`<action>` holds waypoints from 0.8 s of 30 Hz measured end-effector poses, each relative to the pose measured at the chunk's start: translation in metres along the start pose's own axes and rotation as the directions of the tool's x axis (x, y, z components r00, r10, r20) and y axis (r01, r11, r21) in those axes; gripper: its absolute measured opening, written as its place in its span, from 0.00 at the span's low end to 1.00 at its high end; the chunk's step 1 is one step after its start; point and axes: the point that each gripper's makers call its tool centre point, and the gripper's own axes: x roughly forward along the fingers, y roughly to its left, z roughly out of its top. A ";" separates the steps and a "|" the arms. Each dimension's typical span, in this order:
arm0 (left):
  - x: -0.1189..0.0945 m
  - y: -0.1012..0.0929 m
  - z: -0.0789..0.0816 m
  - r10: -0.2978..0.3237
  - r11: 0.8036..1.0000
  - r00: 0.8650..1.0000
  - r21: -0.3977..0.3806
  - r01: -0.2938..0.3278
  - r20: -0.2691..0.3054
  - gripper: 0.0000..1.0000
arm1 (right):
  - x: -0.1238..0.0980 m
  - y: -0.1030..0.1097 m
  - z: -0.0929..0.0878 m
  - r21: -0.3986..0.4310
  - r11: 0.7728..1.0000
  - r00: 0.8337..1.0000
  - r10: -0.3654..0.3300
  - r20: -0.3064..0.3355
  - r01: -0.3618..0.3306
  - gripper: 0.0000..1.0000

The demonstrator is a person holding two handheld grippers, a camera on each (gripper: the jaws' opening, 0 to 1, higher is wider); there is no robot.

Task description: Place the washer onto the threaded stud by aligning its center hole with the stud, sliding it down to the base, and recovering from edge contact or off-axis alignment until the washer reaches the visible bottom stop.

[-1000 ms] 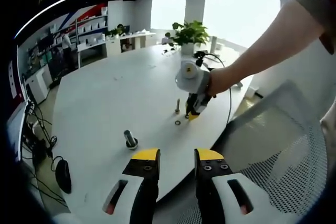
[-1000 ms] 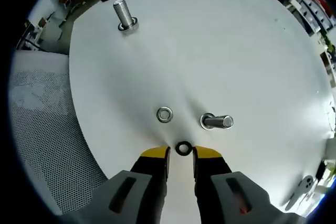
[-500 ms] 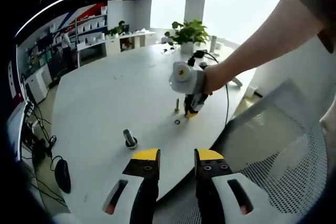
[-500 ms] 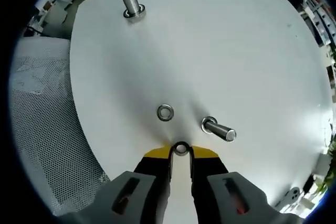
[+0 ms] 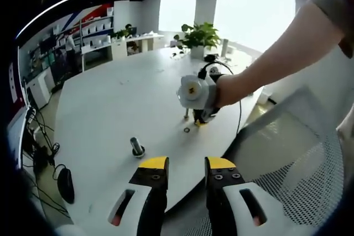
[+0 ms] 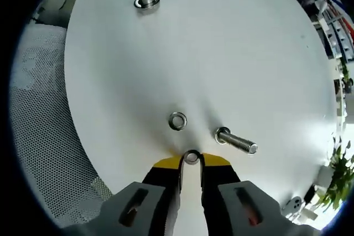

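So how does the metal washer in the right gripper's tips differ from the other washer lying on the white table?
The small metal washer between the right gripper tips is pinched by the yellow-tipped jaws; the free metal washer lies flat, untouched, on the white table. The gripped one sits nearer the thin threaded stud. Both are silvery rings with a centre hole.
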 end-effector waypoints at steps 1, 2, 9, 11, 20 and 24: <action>0.000 0.000 0.000 0.000 1.000 1.000 -0.001 0.000 0.002 0.24 | 0.000 0.000 -0.001 0.042 0.999 0.999 0.007 0.031 -0.009 0.14; 0.000 0.000 0.000 -0.001 1.000 1.000 -0.002 0.001 0.002 0.24 | -0.001 0.002 -0.001 0.082 0.996 0.998 0.024 0.050 -0.028 0.14; 0.001 -0.003 0.000 -0.013 1.000 1.000 0.006 0.013 -0.001 0.24 | -0.001 -0.001 -0.004 0.208 0.976 0.994 0.044 0.100 -0.064 0.14; 0.000 -0.003 0.001 -0.014 1.000 1.000 0.006 0.014 0.001 0.24 | -0.003 0.001 -0.004 0.230 0.970 0.992 0.054 0.110 -0.078 0.14; 0.000 -0.003 0.002 -0.018 1.000 1.000 0.006 0.018 0.009 0.24 | -0.011 0.000 -0.010 0.254 0.964 0.991 0.045 0.123 -0.075 0.14; 0.000 -0.004 0.003 -0.025 1.000 1.000 0.007 0.025 0.013 0.24 | -0.020 -0.010 -0.007 0.267 0.962 0.990 0.023 0.142 -0.061 0.14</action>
